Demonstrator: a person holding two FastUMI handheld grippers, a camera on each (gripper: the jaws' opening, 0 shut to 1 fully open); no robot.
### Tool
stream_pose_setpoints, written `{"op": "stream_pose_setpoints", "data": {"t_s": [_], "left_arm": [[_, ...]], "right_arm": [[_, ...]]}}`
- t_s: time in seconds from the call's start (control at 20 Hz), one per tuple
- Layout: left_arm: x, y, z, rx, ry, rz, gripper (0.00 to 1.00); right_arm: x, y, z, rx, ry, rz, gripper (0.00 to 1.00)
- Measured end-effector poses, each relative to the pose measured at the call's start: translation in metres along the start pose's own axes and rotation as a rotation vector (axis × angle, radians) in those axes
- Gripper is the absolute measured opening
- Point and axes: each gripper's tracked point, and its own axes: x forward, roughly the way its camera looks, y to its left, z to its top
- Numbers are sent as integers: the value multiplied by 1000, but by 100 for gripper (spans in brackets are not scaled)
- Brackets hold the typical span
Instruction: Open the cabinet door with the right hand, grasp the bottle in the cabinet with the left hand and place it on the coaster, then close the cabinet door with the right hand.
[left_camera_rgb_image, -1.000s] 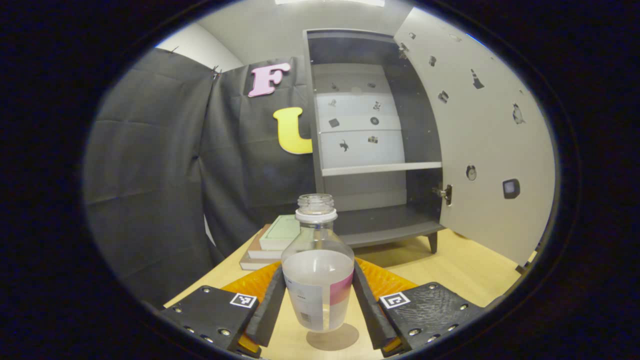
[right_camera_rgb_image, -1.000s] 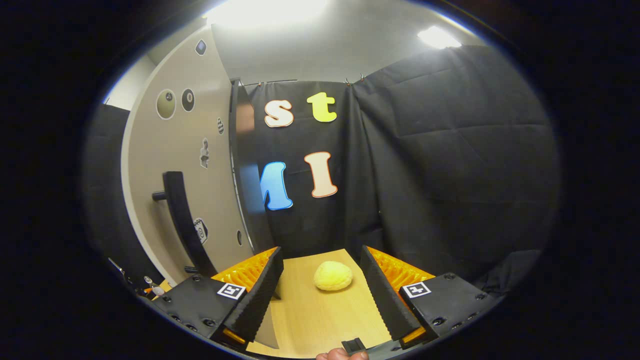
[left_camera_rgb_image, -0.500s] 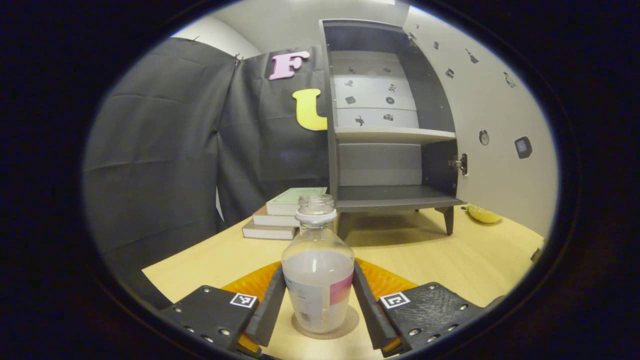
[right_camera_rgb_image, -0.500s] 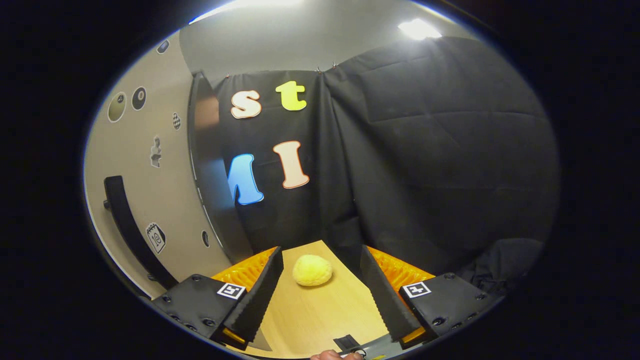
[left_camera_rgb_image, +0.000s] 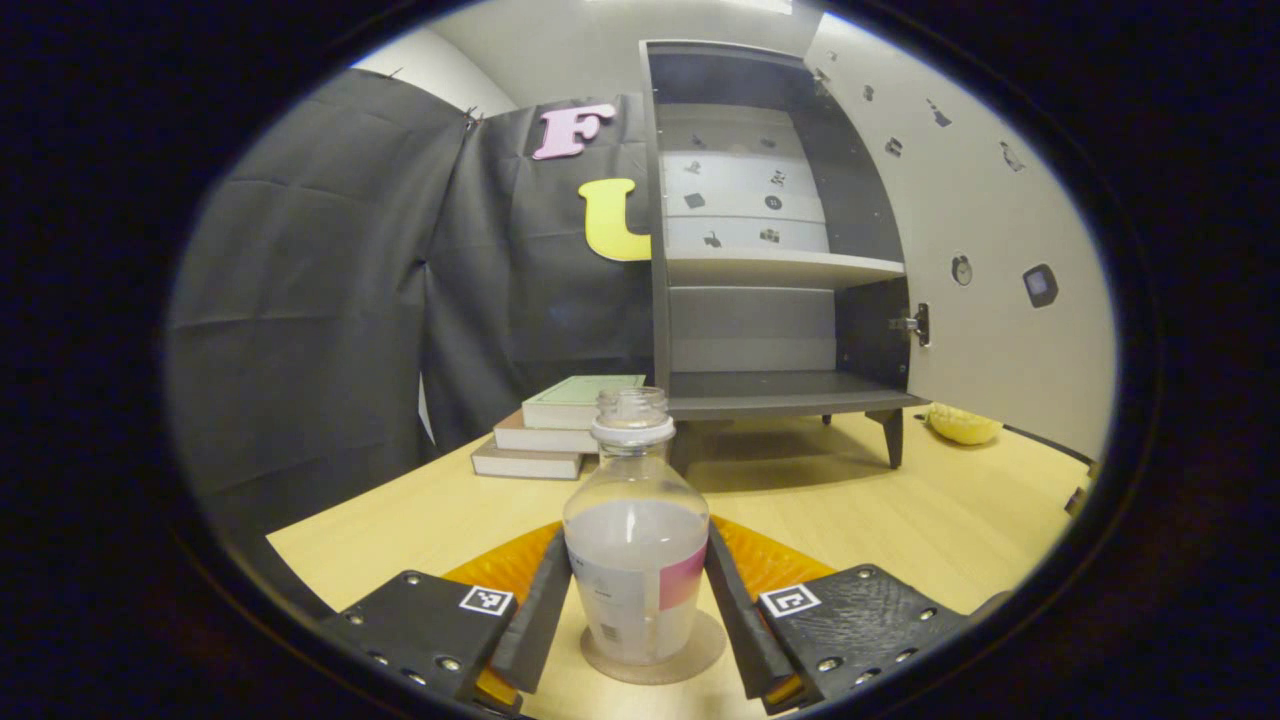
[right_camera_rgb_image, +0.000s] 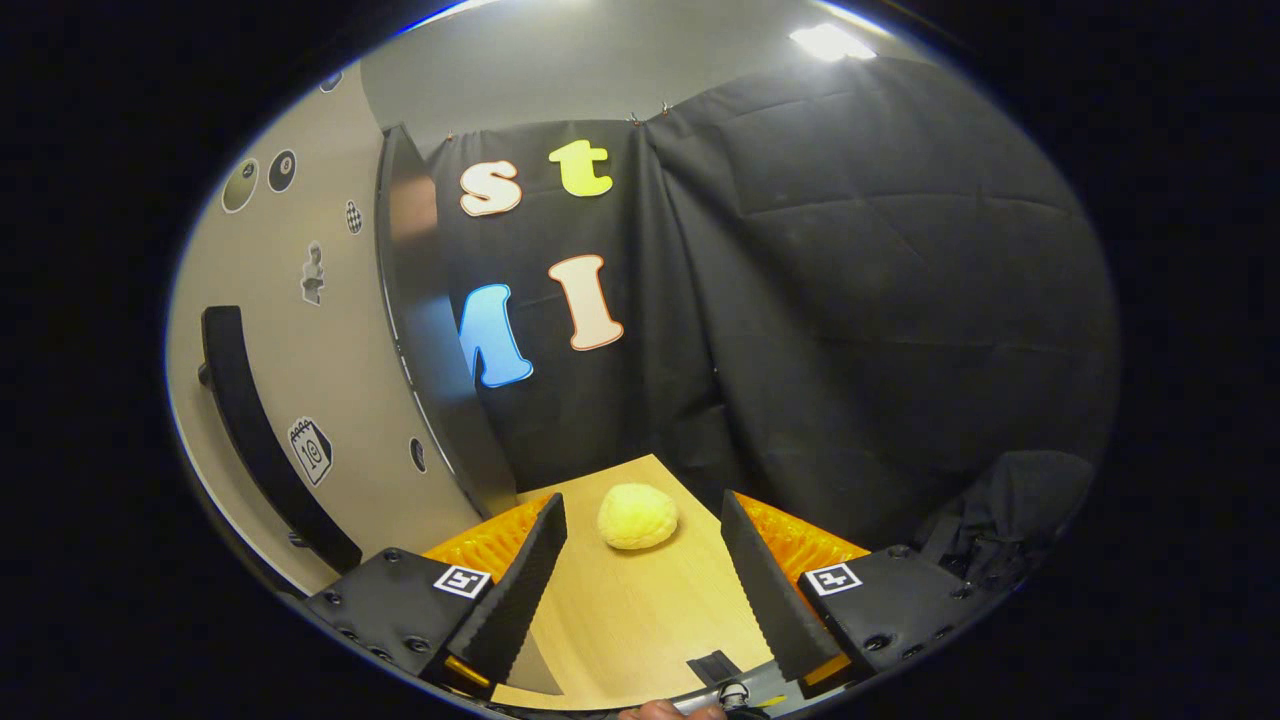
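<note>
A clear uncapped bottle (left_camera_rgb_image: 635, 540), partly filled with liquid, stands upright on a round brown coaster (left_camera_rgb_image: 700, 655) on the wooden table. My left gripper (left_camera_rgb_image: 636, 625) is shut on the bottle, one finger pressed against each side of it. Beyond it stands the grey cabinet (left_camera_rgb_image: 770, 270), its shelves bare and its door (left_camera_rgb_image: 990, 240) swung open to the right. In the right gripper view the outer face of that door (right_camera_rgb_image: 300, 350) and its black handle (right_camera_rgb_image: 255, 430) lie to the left. My right gripper (right_camera_rgb_image: 640, 600) is open over the table, holding nothing.
A stack of three books (left_camera_rgb_image: 555, 430) lies left of the cabinet. A yellow round object (right_camera_rgb_image: 637, 516) rests on the table (left_camera_rgb_image: 900, 520) by the door's foot, visible past the door as well (left_camera_rgb_image: 962, 425). Black cloth walls the booth.
The bottle has come down in my left gripper onto the coaster. The right gripper has shifted a little, so the door handle sits farther to the left of its view.
</note>
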Motion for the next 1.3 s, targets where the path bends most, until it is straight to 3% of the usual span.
{"op": "stream_pose_setpoints", "data": {"t_s": [0.3,0.35,0.45,0.5,0.65,0.75,0.8,0.85,1.0,1.05,1.1,1.3], "left_arm": [[3,-2,-3,-17,31,-16,76],[4,-1,-3,-28,37,-16,72],[5,-3,4,-51,34,-22,77],[3,-5,7,-56,29,-22,87],[0,-3,22,-50,13,-28,87],[0,-1,40,-31,-11,-31,88],[-1,-2,51,-26,-27,-39,88],[-2,-3,61,-24,-43,-45,87],[-8,0,98,2,-85,-54,85],[-12,0,113,19,-101,-58,87],[-15,0,129,28,-118,-64,87],[-30,-10,178,-1,-117,-121,85]], "right_arm": [[-2,3,-3,1,3,2,93],[-1,3,-3,4,3,3,98],[-1,5,0,2,-3,4,93],[-1,4,0,0,-5,5,93],[-2,5,1,6,-10,14,98],[-1,8,-1,6,-11,23,98],[-2,8,-2,3,-13,26,93],[-2,8,-1,0,-17,28,98],[-4,8,0,11,-33,39,98],[-5,8,2,13,-42,41,93],[-6,6,3,9,-56,38,98],[-11,5,10,10,-91,50,98]]}}
